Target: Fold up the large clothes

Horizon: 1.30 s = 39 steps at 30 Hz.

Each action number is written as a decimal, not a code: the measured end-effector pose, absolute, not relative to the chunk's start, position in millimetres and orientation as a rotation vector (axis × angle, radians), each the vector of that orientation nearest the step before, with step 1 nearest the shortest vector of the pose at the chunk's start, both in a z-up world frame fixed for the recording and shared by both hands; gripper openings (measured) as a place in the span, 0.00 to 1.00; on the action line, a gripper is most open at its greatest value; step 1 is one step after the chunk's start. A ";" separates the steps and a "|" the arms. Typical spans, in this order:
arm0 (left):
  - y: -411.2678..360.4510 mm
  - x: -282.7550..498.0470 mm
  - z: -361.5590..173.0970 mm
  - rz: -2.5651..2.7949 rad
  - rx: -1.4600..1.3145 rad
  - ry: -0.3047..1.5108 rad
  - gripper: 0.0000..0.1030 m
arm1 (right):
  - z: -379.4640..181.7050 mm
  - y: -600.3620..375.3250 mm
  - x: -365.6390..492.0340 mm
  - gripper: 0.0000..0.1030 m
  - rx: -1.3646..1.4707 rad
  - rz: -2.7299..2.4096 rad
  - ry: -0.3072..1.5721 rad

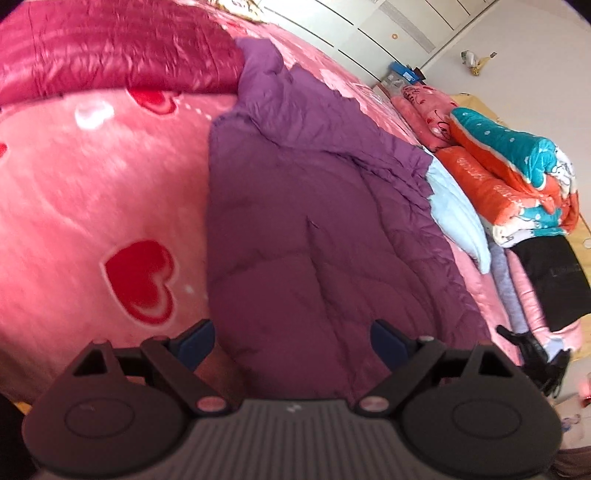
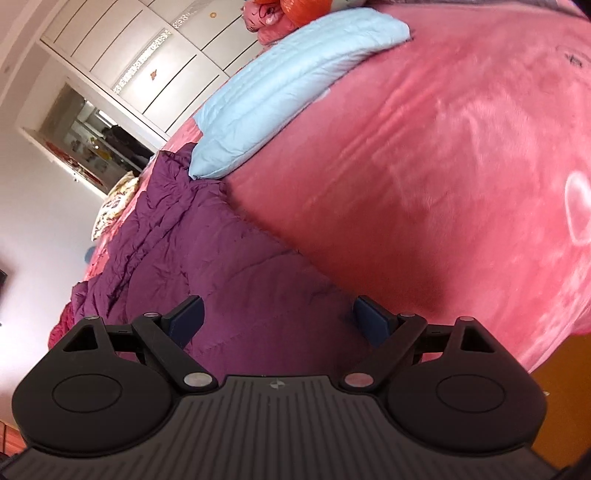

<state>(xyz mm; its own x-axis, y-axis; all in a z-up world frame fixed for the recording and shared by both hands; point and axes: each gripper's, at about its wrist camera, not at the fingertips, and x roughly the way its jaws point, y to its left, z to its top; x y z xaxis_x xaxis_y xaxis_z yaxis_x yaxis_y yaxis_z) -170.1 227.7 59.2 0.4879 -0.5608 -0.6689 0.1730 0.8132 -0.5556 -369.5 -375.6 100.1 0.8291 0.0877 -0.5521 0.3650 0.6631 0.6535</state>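
Covering the bed, one pink heart-print blanket (image 1: 92, 206), one purple quilted coat (image 1: 314, 236) spread on it, white wardrobe (image 2: 147, 55) far, left gripper (image 1: 291, 341) and right gripper (image 2: 277, 317) fingers wide, holding nothing

Pink fleece blanket (image 1: 92, 192) with red hearts, covering the bed across the left wrist view; seen also in the right wrist view (image 2: 461, 166), filling the 3 o'clock side. Stack of folded quilts (image 1: 517, 177) in orange and teal, at 3 o'clock. Black folded item (image 1: 554, 280) just below the stack, at 4 o'clock. Pink cartoon-print bundle (image 1: 424, 107) toward 2 o'clock. White wardrobe (image 1: 388, 22) with panelled doors, at 1 o'clock; same wardrobe (image 2: 147, 44) at 11 o'clock in the right wrist view. Doorway (image 2: 85, 136) at 10 o'clock, contents blurred. Floral pillow (image 2: 114, 203) at 9 o'clock.
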 end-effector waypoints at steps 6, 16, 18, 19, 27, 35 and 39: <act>230.5 -160.7 45.5 -0.450 -0.515 1.015 0.89 | 94.9 -376.1 -371.2 1.00 0.860 -0.164 0.567; 213.8 -152.1 30.2 -0.518 -0.494 1.085 0.89 | 92.6 -374.4 -366.8 1.00 0.869 -0.088 0.573; 209.6 -151.5 28.1 -0.529 -0.483 1.093 0.90 | 92.6 -374.9 -366.7 1.00 0.871 -0.071 0.574; 209.6 -152.4 27.0 -0.538 -0.480 1.097 0.91 | 92.4 -375.1 -367.0 1.00 0.874 -0.058 0.573; 193.9 -155.4 22.6 -0.635 -0.409 1.123 0.98 | 90.2 -378.3 -361.0 1.00 0.834 -0.095 0.551; 194.7 -155.4 21.9 -0.668 -0.463 1.103 0.94 | 96.3 -366.5 -332.6 1.00 0.709 -0.015 0.662; 189.9 -156.1 24.1 -0.689 -0.467 1.083 0.71 | 92.9 -371.3 -332.7 1.00 0.815 0.087 0.686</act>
